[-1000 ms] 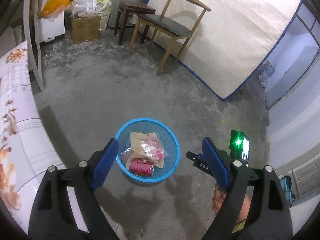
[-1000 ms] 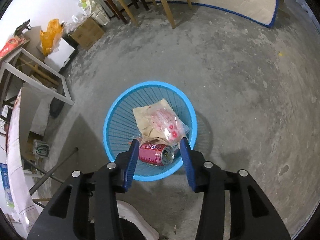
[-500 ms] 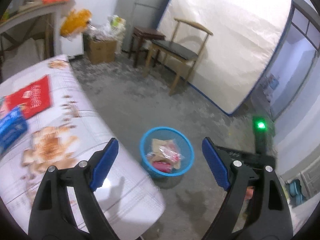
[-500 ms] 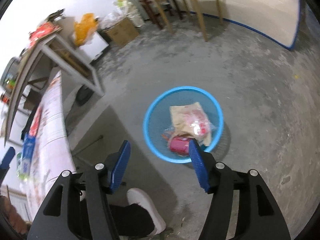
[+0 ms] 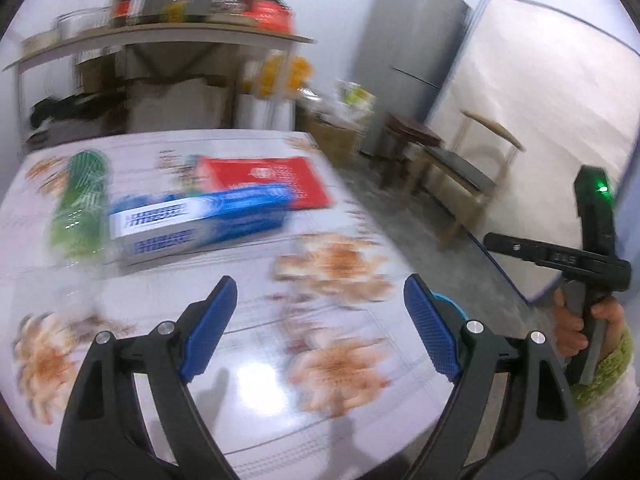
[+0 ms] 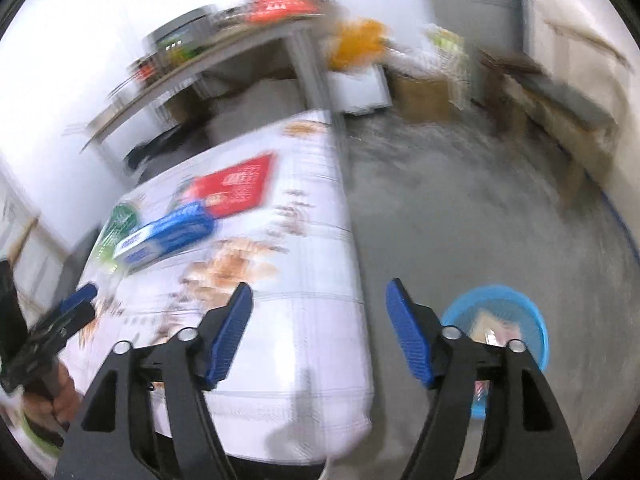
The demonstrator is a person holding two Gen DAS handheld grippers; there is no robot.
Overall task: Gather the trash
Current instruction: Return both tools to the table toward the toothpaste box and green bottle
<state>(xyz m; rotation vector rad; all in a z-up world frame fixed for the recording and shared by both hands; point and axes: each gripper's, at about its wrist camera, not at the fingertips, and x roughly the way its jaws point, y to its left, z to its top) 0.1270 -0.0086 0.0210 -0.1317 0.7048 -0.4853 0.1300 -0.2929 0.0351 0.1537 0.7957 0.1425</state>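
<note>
My left gripper hovers open over a table with a floral cloth, nothing between its fingers. On the table's far part lie a blue box, a red packet and a green bottle, all blurred. My right gripper is above the table's end, its jaws opening and empty. The blue basket stands on the floor to the lower right, with wrappers inside. The same blue box and red packet also show in the right wrist view.
A shelf with jars and a cooker stands behind the table. A grey fridge, a wooden chair, a stool and a leaning mattress line the far side. A cardboard box sits on the concrete floor.
Both views swung up from the basket on the floor to the table. The right jaws widened and left the red can in the basket. The left jaws stayed wide.
</note>
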